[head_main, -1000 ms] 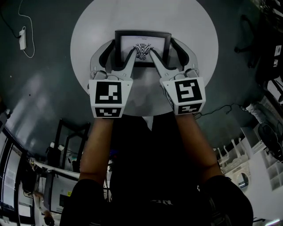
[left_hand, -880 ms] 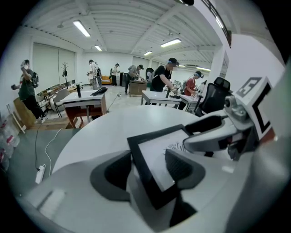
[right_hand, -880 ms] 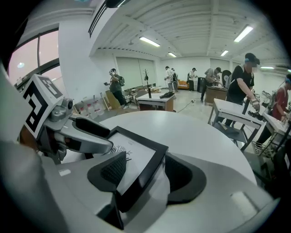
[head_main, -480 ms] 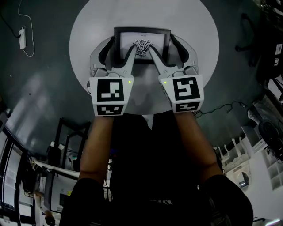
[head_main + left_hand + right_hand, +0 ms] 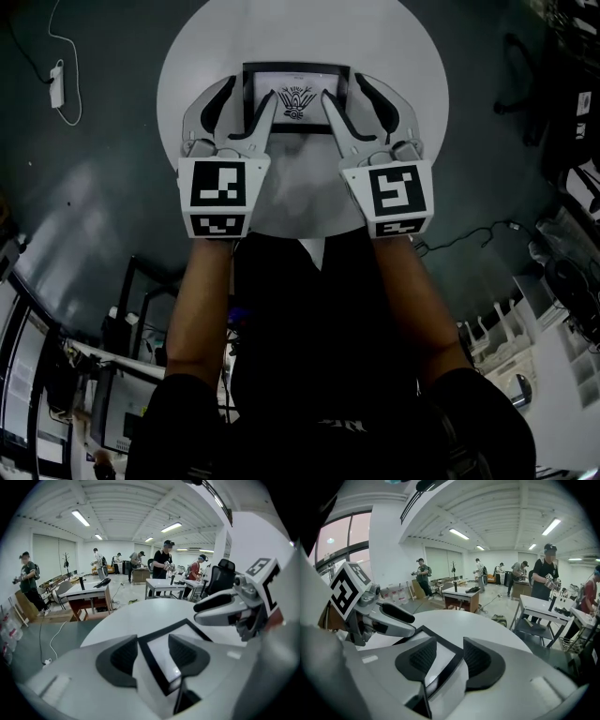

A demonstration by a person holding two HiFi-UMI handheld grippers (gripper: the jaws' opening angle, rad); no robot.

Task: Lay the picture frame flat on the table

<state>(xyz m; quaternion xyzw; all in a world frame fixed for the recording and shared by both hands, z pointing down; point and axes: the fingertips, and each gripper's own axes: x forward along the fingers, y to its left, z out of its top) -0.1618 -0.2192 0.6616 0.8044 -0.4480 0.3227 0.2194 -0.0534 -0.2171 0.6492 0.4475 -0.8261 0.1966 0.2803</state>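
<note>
Closing left gripper (image 5: 250,89), right gripper (image 5: 343,86) around picture frame (image 5: 296,98)

Left gripper (image 5: 246,97), right gripper (image 5: 345,94): pale grey moulded shells, each with two curved, tapering prongs. Inner face of every prong carries a black pad (image 5: 123,656) with a fine ribbed texture. At the rear of each sits a white cube (image 5: 217,195) printed with black square markers, a large pattern on the upper face and a narrower one below. The person wears a black top (image 5: 319,375) with short black sleeves (image 5: 183,412). Forearms bare.
</note>
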